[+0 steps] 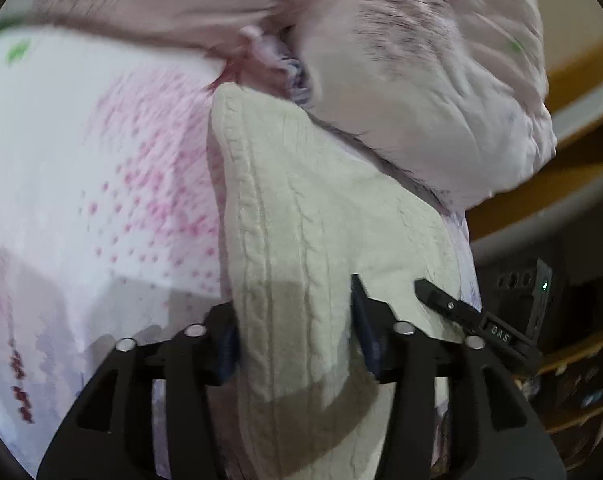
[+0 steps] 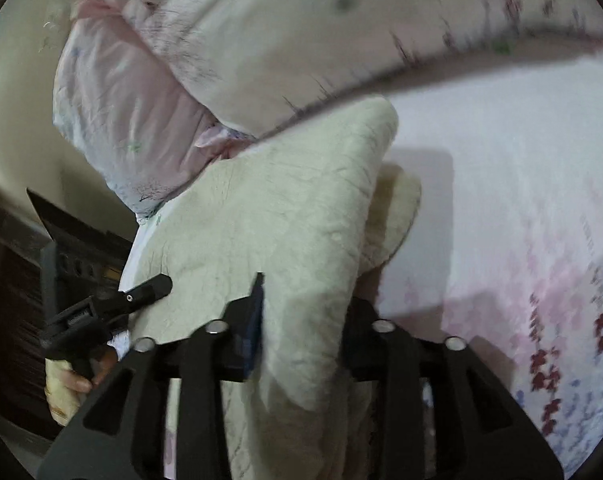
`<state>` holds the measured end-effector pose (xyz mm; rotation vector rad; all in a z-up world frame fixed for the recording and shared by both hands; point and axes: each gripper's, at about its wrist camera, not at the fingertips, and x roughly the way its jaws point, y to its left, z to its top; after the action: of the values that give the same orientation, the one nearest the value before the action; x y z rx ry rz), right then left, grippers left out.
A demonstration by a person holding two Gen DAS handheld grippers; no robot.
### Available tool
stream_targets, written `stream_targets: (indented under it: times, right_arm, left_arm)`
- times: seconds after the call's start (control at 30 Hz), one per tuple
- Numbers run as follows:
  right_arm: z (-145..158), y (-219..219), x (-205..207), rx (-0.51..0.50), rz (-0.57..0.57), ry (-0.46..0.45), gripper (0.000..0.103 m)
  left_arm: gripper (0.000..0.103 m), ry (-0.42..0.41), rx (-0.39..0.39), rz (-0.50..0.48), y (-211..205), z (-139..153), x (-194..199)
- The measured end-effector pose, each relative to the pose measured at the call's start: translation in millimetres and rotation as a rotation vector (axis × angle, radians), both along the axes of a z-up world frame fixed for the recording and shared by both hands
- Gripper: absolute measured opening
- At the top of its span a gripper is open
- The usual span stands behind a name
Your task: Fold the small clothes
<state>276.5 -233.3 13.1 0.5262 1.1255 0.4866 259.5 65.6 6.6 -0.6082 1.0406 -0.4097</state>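
The cream cable-knit garment (image 1: pixel 301 208) hangs lifted above a white bedsheet with pink floral print (image 1: pixel 81 160), just in front of pale pink pillows (image 1: pixel 421 80). The left gripper (image 1: pixel 293 336) is clamped on a thick fold of the knit, its blue-padded fingers pressing in from both sides. The right gripper (image 2: pixel 301 320) likewise pinches the same garment, whose smoother inner side faces its camera.

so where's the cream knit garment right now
The cream knit garment is held up between both grippers, left gripper and right gripper, over the floral bedsheet, just below the pink pillow.
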Motion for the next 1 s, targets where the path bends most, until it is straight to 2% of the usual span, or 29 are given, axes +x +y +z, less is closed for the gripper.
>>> stream_targets:
  times: [0.07, 0.17, 0.27, 0.33, 0.4, 0.47, 0.53, 0.6, 0.7, 0.77, 0.83, 0.9, 0.97, 1.0]
  right_arm:
    - [2.5, -8.4, 1.1, 0.038, -0.016, 0.018, 0.044]
    - [9.4, -28.4, 5.4, 0.065, -0.083, -0.005, 0.048]
    - [8.1, -32.2, 19.8, 0.076, -0.124, -0.003, 0.048]
    - [6.6, -22.0, 30.0, 0.044, -0.11, -0.017, 0.015]
    - [13.0, -14.9, 32.9, -0.05, -0.11, -0.082, 0.008]
    - [17.4, -11.5, 36.0, -0.169, -0.133, -0.123, 0.007]
    - [8.9, -12.4, 41.8, -0.175, -0.146, -0.07, 0.007]
    - [9.2, -13.7, 40.2, -0.185, -0.129, -0.076, 0.011]
    - [14.5, -23.9, 26.9, -0.104, -0.118, -0.052, 0.03]
    - [18.9, -30.7, 8.8, -0.051, -0.073, -0.046, 0.036]
    - [22.2, -32.5, -10.2, -0.04, -0.033, -0.059, 0.037]
    - [22.0, -31.5, -24.9, -0.072, -0.005, -0.079, 0.013]
    - [15.8, -24.2, -29.7, -0.142, -0.005, -0.082, 0.014]
    - [13.1, -21.1, -28.6, -0.151, -0.009, -0.081, 0.017]
  left_arm:
    - [0.057, -0.02, -0.01, -0.005, 1.7, 1.1, -3.0]
    - [0.062, -0.044, 0.014, -0.013, 2.3, 6.5, -8.5]
    - [0.063, -0.053, 0.026, -0.019, 1.4, 7.5, -10.2]
    - [0.063, -0.051, 0.028, -0.014, 0.5, 5.8, -9.2]
    - [0.063, -0.055, 0.049, -0.006, -0.4, 3.8, -8.9]
    - [0.066, -0.059, 0.07, -0.007, -0.9, 1.6, -10.2]
    - [0.066, -0.067, 0.091, -0.006, -3.6, 2.6, -12.2]
    - [0.066, -0.075, 0.101, -0.01, -3.5, 6.1, -16.9]
    - [0.066, -0.077, 0.093, -0.016, 0.6, 10.5, -28.9]
    - [0.066, -0.084, 0.089, -0.023, 2.9, 12.4, -39.3]
    - [0.066, -0.091, 0.088, -0.025, 5.5, 13.9, -51.8]
    - [0.066, -0.099, 0.09, -0.029, 5.7, 14.0, -61.4]
    - [0.067, -0.107, 0.155, -0.022, 1.3, 12.7, -63.9]
    - [0.069, -0.112, 0.213, -0.018, -3.9, 11.1, -63.2]
